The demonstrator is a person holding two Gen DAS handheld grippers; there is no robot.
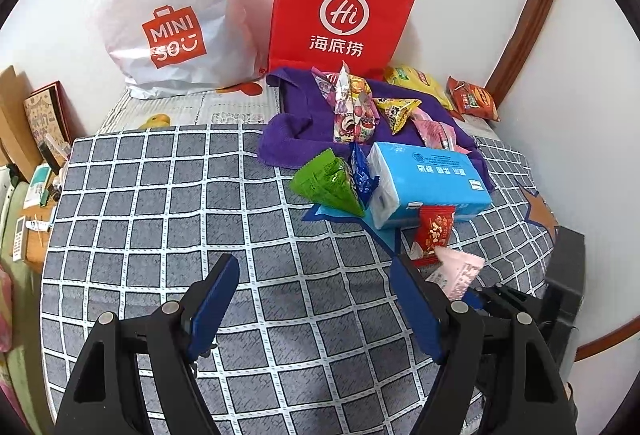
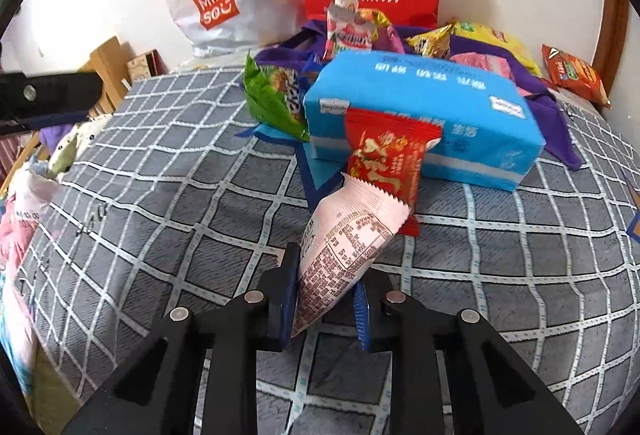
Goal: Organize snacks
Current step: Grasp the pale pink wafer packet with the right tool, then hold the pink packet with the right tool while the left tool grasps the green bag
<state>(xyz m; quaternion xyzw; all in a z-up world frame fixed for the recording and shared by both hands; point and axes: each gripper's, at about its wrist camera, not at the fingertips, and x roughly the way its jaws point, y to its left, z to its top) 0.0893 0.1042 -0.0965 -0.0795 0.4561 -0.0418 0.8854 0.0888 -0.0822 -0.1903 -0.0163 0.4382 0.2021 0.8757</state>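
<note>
My right claw [image 2: 326, 299] is clamped on the pink packet [image 2: 344, 247], just in front of the red packet [image 2: 386, 159] by the tissue pack [image 2: 424, 103]. Left claw [image 1: 316, 299] hangs open, empty. Next, I judge: set it down with the others, release gently

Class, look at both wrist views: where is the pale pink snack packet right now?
The pale pink snack packet is clamped in the right gripper, its far end against the red snack packet in front of the blue tissue pack.
</note>
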